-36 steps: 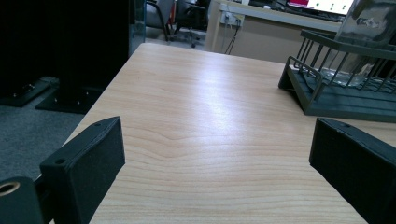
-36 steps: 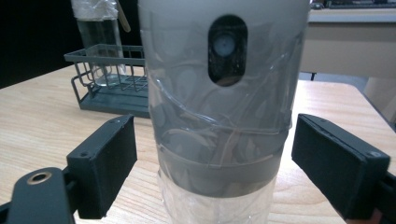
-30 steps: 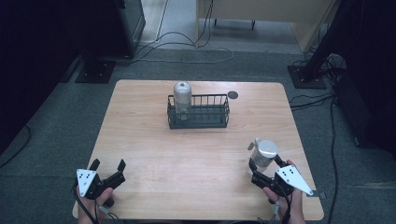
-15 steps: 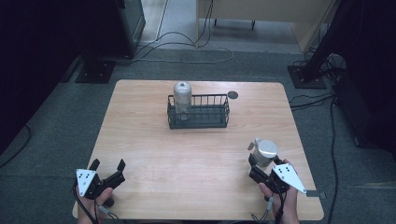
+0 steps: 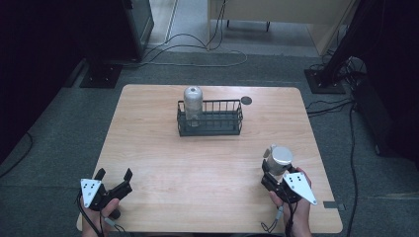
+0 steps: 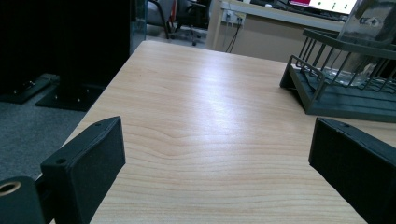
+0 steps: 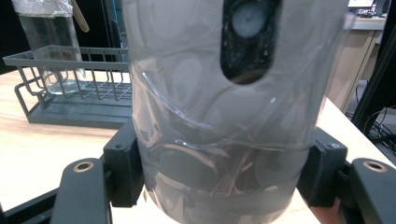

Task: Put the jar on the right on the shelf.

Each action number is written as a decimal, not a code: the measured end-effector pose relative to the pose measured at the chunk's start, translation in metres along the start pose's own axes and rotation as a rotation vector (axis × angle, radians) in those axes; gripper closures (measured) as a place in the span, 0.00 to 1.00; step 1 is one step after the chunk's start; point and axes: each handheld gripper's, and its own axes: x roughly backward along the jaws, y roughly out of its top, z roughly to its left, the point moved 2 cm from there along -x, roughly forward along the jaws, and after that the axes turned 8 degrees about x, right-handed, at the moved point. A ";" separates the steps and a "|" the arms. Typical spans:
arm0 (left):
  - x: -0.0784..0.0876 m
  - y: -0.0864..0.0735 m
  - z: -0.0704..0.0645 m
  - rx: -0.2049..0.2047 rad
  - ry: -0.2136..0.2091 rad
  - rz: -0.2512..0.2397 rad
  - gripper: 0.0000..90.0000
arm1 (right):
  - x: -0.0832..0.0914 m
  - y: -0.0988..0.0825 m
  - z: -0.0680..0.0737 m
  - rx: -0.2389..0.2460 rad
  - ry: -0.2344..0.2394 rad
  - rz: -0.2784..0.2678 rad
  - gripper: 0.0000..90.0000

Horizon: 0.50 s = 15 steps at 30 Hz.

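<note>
Your left gripper [image 6: 217, 168] has its two black jaws spread wide apart, nothing between them, over the pale wooden table [image 6: 205, 107]. At upper right a dark wire basket [image 6: 343, 81] stands on the table, a clear jar [image 6: 371, 23] inside it.

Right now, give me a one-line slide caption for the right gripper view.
Right gripper clamps a clear plastic jar; behind it, a wire rack holds a second jar.
</note>
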 end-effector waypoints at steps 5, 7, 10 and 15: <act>0.000 0.000 0.000 0.000 0.000 0.000 0.04 | -0.004 0.003 0.002 0.000 0.006 0.008 0.34; 0.000 0.000 0.000 0.001 0.001 0.000 0.04 | -0.006 0.004 0.003 -0.002 0.007 0.012 0.34; 0.000 0.000 0.000 -0.001 0.000 0.000 0.04 | -0.009 0.006 0.007 0.001 0.013 0.010 0.34; 0.000 0.000 0.000 0.002 -0.001 -0.001 0.04 | -0.015 0.012 0.013 0.008 0.022 0.006 0.34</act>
